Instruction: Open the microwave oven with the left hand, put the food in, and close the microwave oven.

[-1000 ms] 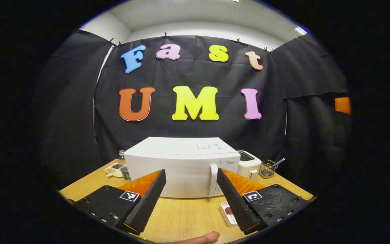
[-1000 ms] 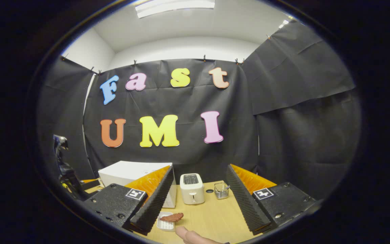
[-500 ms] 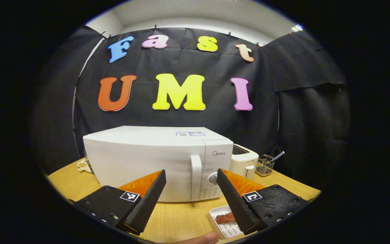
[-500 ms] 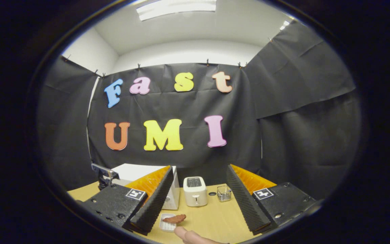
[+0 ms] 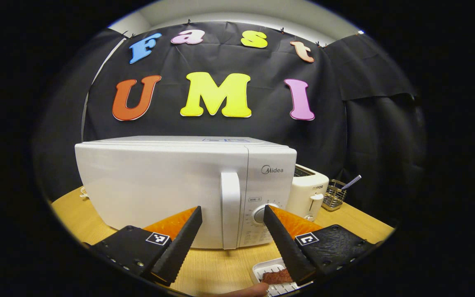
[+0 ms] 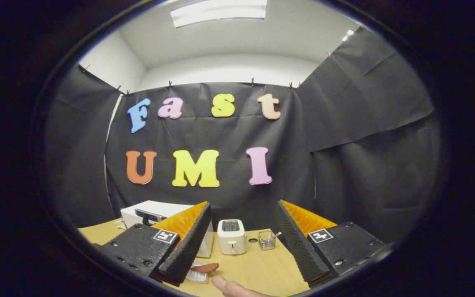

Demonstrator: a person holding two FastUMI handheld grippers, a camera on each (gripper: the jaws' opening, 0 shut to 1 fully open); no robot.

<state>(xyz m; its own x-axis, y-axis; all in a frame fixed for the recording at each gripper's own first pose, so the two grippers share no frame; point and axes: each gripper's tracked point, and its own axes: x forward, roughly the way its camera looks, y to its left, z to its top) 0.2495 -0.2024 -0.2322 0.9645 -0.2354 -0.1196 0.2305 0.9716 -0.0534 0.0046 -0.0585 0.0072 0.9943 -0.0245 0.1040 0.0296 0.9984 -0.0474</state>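
A white microwave (image 5: 159, 185) stands on the wooden table with its door shut. In the left gripper view its upright handle (image 5: 230, 210) sits just ahead, lined up with the gap between the fingers. My left gripper (image 5: 232, 207) is open and holds nothing. A reddish-brown piece of food (image 5: 276, 275) lies in a small white tray (image 5: 262, 270) in front of the microwave, partly behind the right finger. In the right gripper view my right gripper (image 6: 242, 203) is open and empty, well back from the microwave (image 6: 146, 208). The food (image 6: 204, 268) lies beside its left finger.
A white toaster (image 5: 309, 189) stands right of the microwave, and beyond it a wire basket (image 5: 335, 198) holding a utensil. The microwave's knob (image 5: 259, 214) is right of the handle. A person's thumb (image 6: 229, 286) shows at the bottom edge. The wooden table (image 6: 262, 264) stretches ahead.
My left gripper has moved in towards the microwave, which now looms much larger with its handle between the fingers. The right gripper has barely shifted.
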